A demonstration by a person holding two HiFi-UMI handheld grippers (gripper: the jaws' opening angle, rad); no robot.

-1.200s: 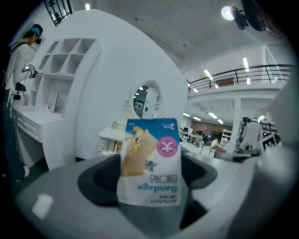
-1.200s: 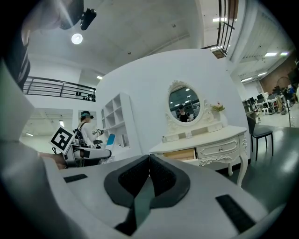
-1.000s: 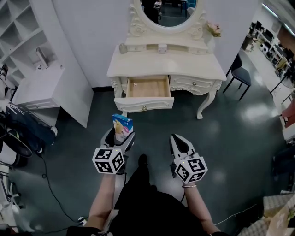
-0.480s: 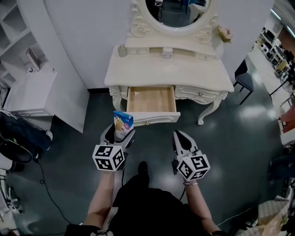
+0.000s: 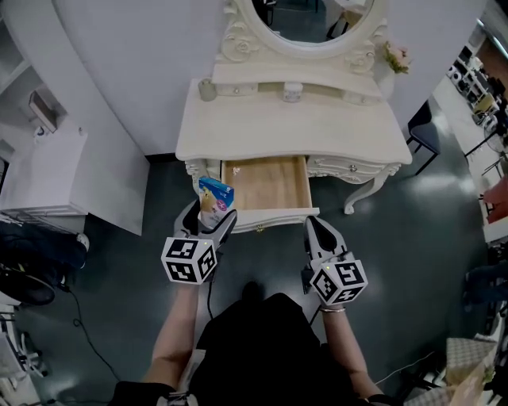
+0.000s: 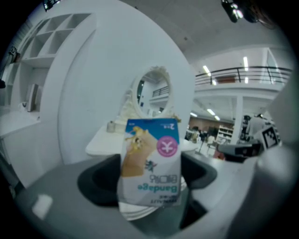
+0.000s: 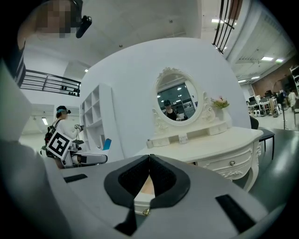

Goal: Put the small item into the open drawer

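Observation:
My left gripper (image 5: 209, 216) is shut on a small bandage box (image 5: 215, 198) with a blue top; in the left gripper view the box (image 6: 152, 161) stands upright between the jaws. It hangs just left of the open wooden drawer (image 5: 265, 185) of the cream dressing table (image 5: 292, 120), over the drawer's front left corner. My right gripper (image 5: 320, 231) is shut and empty, just in front of the drawer's right end. In the right gripper view its jaws (image 7: 149, 161) meet tip to tip, with the drawer front (image 7: 144, 205) right beyond them.
An oval mirror (image 5: 305, 17) and small pots stand at the back of the tabletop. A white cabinet (image 5: 44, 176) stands to the left, a dark chair (image 5: 425, 136) to the right. The person's legs and dark clothing fill the bottom middle over the dark floor.
The person has stepped toward the dressing table. Both grippers now sit at the drawer front, the left one still holding the box; earlier they were well short of it.

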